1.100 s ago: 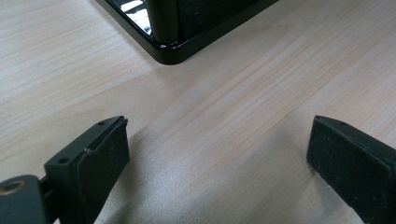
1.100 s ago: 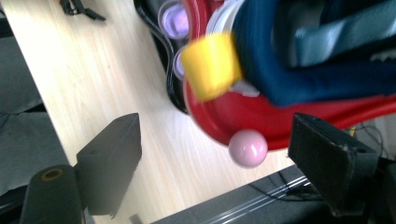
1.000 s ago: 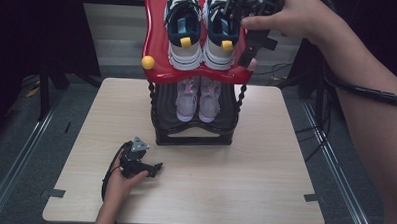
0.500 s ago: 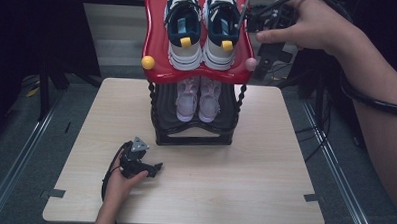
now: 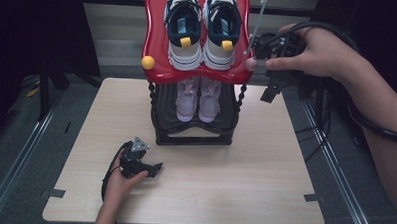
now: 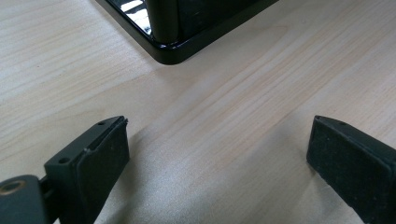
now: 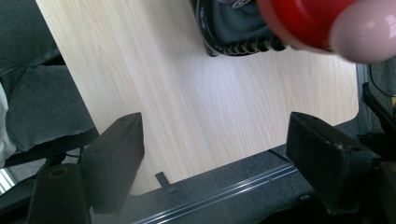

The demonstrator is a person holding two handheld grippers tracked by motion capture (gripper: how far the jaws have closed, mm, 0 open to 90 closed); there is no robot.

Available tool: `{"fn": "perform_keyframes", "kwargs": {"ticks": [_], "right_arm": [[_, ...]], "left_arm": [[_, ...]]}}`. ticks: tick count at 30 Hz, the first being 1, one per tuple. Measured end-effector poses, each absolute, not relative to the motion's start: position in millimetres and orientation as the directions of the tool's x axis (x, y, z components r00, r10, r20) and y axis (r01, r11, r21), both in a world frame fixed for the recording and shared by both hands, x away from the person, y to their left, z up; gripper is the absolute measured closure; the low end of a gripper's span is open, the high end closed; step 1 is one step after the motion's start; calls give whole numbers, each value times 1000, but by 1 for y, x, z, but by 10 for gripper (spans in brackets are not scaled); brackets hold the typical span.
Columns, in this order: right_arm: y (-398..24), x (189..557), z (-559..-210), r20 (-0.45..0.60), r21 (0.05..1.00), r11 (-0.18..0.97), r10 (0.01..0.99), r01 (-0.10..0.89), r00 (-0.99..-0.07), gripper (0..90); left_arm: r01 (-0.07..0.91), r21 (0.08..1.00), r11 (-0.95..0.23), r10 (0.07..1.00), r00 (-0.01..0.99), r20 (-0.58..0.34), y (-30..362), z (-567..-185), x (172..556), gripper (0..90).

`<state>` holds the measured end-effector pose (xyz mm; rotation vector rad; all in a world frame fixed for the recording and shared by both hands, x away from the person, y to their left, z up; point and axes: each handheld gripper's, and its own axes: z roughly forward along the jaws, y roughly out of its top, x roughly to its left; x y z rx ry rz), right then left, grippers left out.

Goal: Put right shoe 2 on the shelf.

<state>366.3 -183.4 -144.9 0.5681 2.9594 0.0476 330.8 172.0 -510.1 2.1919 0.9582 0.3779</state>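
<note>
Beside the red top shelf (image 5: 159, 45) of the shoe rack (image 5: 193, 124), right tongs (image 5: 267, 92) spread and empty, left tongs (image 5: 157, 166) spread on the bench (image 5: 264, 169).

Even overhead light, dark surroundings, blurred foreground.

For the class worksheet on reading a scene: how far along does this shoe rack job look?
Done: the navy and white sneakers sit on the red top shelf, and the pink shoes on the lower shelf. In hand: nothing. The right tongs hang open beside the rack's pink knob; the left tongs rest open on the table. Left: cannot tell; possibly nothing.
</note>
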Motion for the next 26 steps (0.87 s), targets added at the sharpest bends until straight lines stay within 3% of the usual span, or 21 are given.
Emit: {"fn": "perform_keyframes", "kwargs": {"ticks": [26], "right_arm": [[-208, 345, -235, -70, 79, 934, 355, 349, -932, 184]], "left_arm": [[525, 708, -472, 731, 682, -18, 172, -510, 331, 52]]}}
